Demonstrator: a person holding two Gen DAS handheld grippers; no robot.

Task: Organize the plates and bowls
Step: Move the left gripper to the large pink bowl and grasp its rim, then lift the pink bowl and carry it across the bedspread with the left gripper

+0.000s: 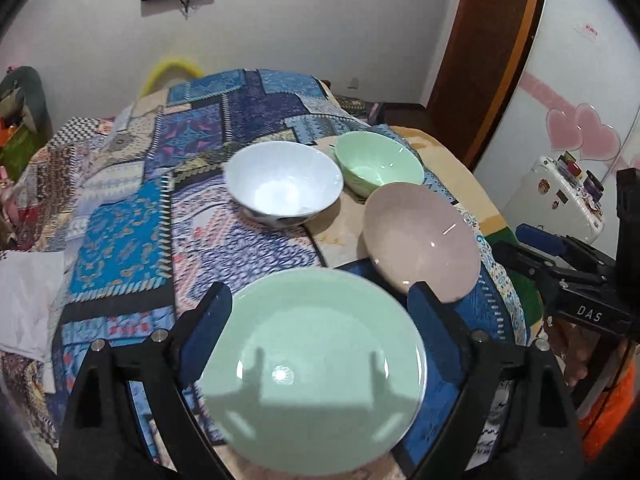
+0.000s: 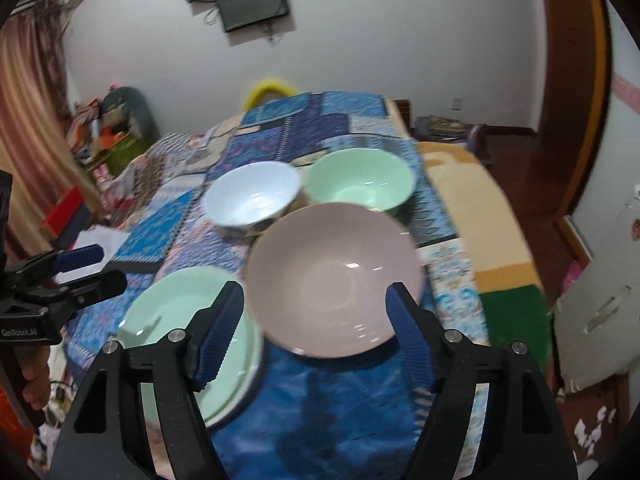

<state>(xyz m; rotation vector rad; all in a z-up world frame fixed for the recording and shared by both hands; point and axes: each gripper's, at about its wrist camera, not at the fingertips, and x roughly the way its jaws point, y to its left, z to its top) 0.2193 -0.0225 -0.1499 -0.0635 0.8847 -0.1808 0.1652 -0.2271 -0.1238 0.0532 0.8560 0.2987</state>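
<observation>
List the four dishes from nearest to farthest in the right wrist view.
Green plate → pink bowl → white bowl → green bowl.

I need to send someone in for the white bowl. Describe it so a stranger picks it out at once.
Start from the patchwork blue cloth that covers the table. Four dishes sit on it: the green plate and pink bowl nearer, two bowls behind. The white bowl is the rear left one, beside the green bowl, and the only white dish, with a dark pattern outside.

2 bowls [image 2: 308, 188] behind 2 plates [image 2: 334, 276], on cloth [image 1: 120, 236]
</observation>
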